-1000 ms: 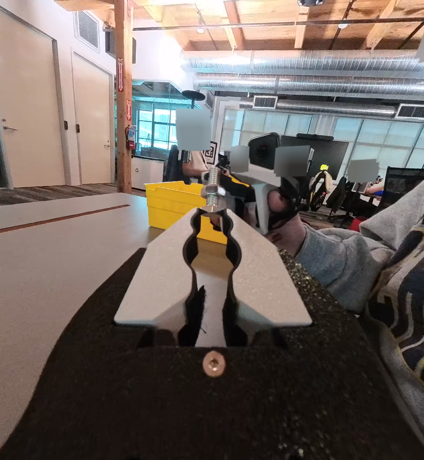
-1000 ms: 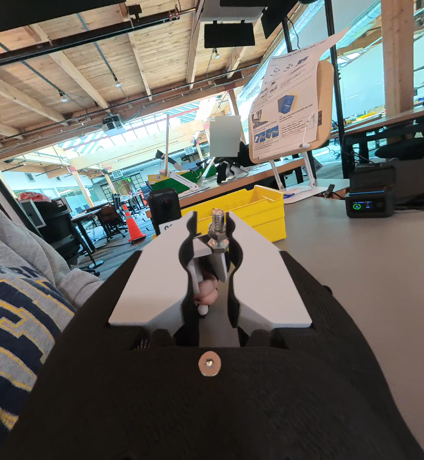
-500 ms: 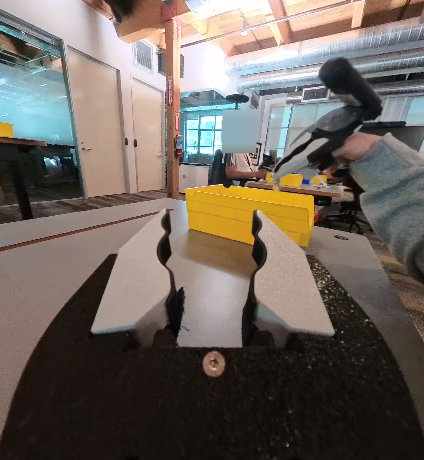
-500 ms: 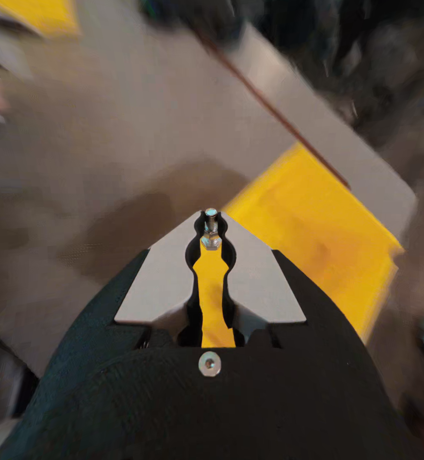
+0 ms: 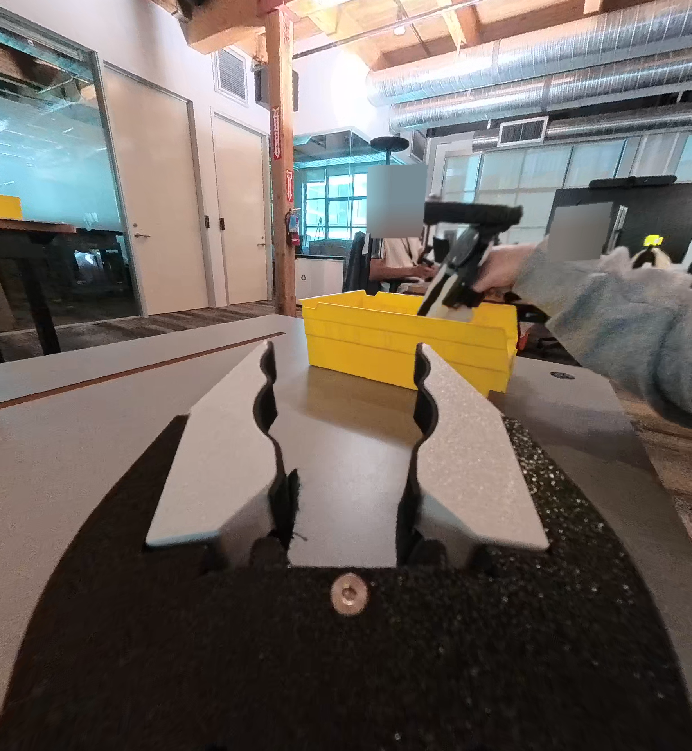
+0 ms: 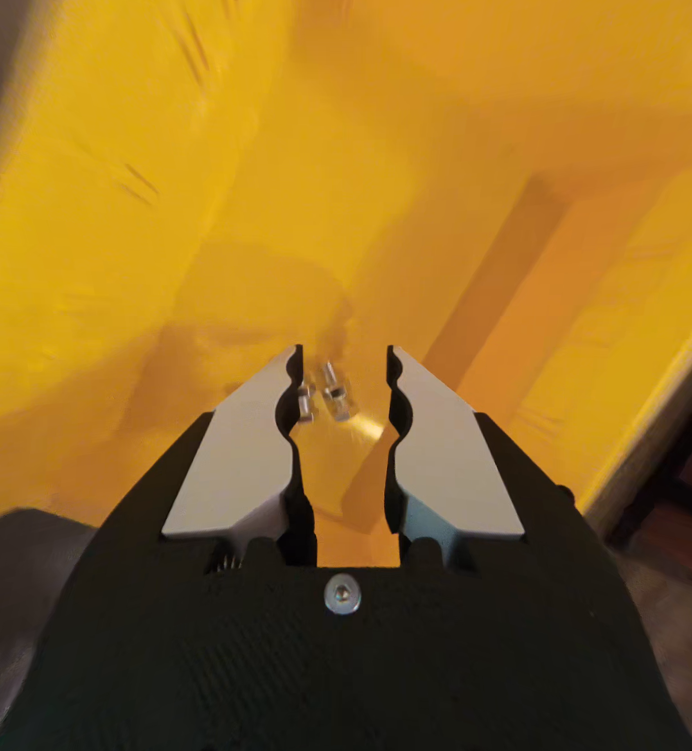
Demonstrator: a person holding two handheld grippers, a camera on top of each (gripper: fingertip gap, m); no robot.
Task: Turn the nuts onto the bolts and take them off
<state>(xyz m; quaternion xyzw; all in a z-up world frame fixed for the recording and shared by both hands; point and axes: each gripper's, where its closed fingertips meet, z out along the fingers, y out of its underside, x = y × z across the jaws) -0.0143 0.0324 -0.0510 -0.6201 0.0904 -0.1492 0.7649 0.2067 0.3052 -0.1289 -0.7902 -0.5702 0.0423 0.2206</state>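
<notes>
My left gripper [image 5: 344,353] is open and empty, low over the grey table [image 5: 72,426], pointing at the yellow bin [image 5: 376,345]. In the left wrist view my right gripper [image 5: 443,302], held by a hand in a grey sleeve, points down into that bin. In the right wrist view my right gripper [image 6: 344,349] is open just above the bin floor [image 6: 254,162]. A small silver bolt with a nut on it [image 6: 334,396] shows blurred between the open fingers, free of both. I cannot tell whether it is falling or lying there.
The bin wall [image 6: 620,304] rises at the right of the right wrist view. A brown seam [image 5: 133,372] crosses the table at the left. The table edge [image 5: 620,426] runs close on the right, and a person sits at a desk [image 5: 393,260] behind the bin. The grippers' ends are close to 35 centimeters from one another.
My left gripper let go of the bolt, opened and drew back. My right gripper carried the bolt with its nut over into the yellow bin and opened, releasing it.
</notes>
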